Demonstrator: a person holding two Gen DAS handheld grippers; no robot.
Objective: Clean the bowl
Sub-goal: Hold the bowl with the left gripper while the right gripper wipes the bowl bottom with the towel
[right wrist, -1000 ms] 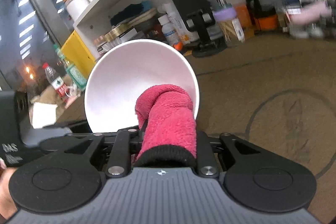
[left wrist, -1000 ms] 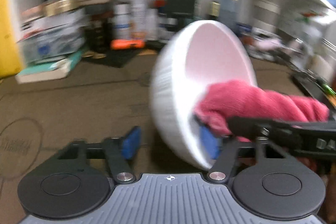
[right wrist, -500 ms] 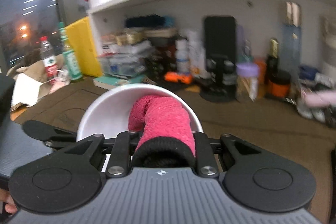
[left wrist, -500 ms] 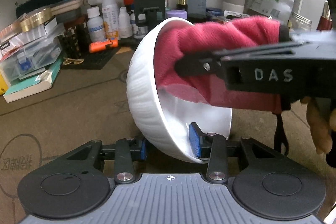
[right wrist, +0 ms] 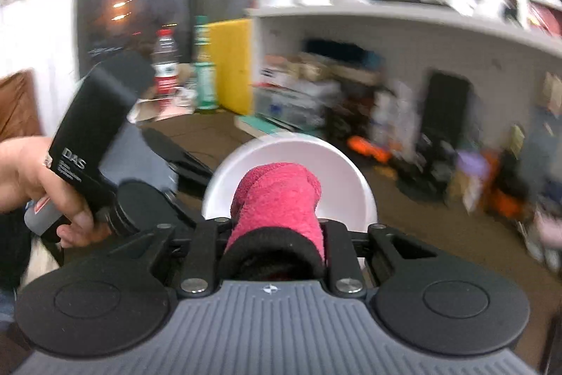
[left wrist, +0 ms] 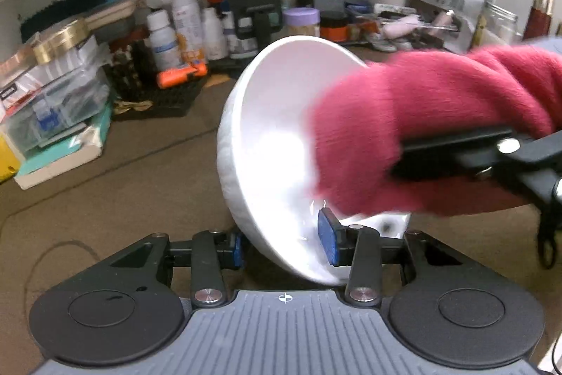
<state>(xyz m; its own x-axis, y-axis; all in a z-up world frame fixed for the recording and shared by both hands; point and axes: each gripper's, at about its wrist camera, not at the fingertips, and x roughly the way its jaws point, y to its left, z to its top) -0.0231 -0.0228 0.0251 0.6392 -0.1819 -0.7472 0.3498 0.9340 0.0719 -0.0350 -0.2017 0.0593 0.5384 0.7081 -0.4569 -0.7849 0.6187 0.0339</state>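
Gripping the lower rim of a glossy white round bowl between its blue pads, one outside the wall and one inside, the left gripper holds it tilted above the brown tabletop, its mouth turned toward the right. From the right, the right gripper, clamped tight on a fluffy crimson rolled cloth, presses that cloth into the bowl's hollow.

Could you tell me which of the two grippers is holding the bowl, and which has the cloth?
The left gripper clamps the white bowl by its rim, one pad inside. The right gripper is shut on the pink cloth.
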